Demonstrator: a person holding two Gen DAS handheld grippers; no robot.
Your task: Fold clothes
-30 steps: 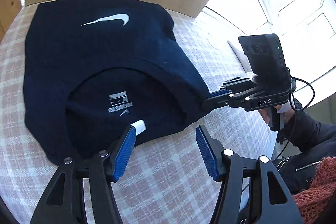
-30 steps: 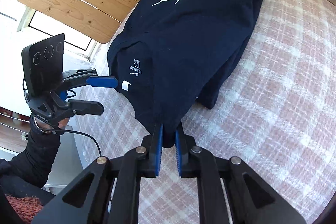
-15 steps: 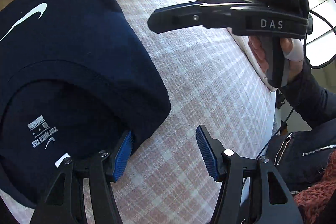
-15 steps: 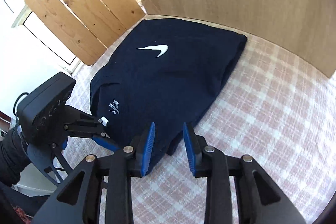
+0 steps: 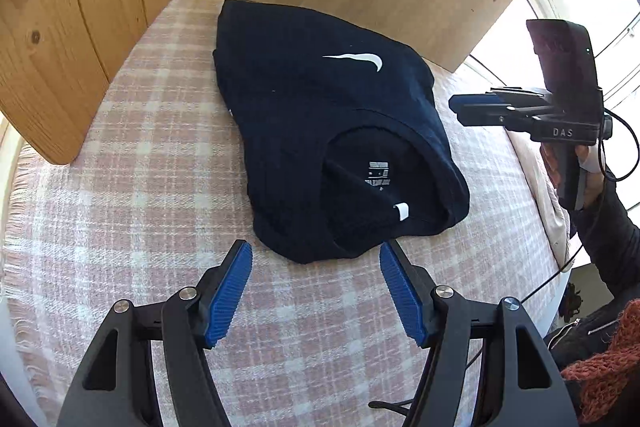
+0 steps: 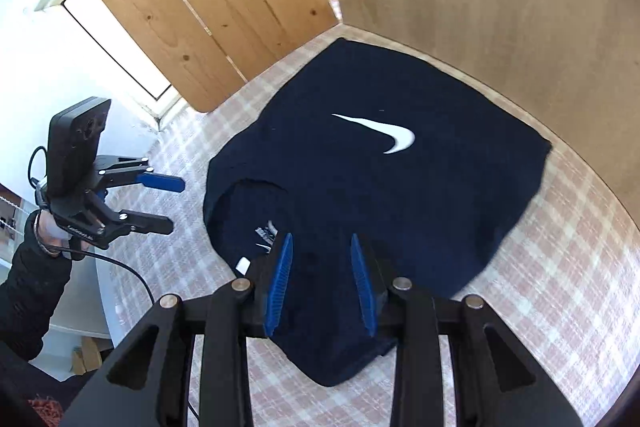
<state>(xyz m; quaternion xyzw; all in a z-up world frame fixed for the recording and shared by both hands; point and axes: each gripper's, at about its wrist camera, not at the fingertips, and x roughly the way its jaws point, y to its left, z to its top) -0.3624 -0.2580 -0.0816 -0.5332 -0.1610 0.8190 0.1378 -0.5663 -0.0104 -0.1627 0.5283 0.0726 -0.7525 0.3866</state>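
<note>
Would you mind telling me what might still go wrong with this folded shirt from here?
1. The right gripper hangs over the navy shirt near its collar, jaws apart; dropping lower could snag the cloth and undo the fold.
2. The left gripper, jaws opening, sits just short of the shirt's near edge; pushing forward could shove and rumple it on the checked blanket.

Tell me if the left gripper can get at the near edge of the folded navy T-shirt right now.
Probably yes: the left gripper, its jaws opening and empty, points at the navy T-shirt, with only bare plaid blanket between.
</note>
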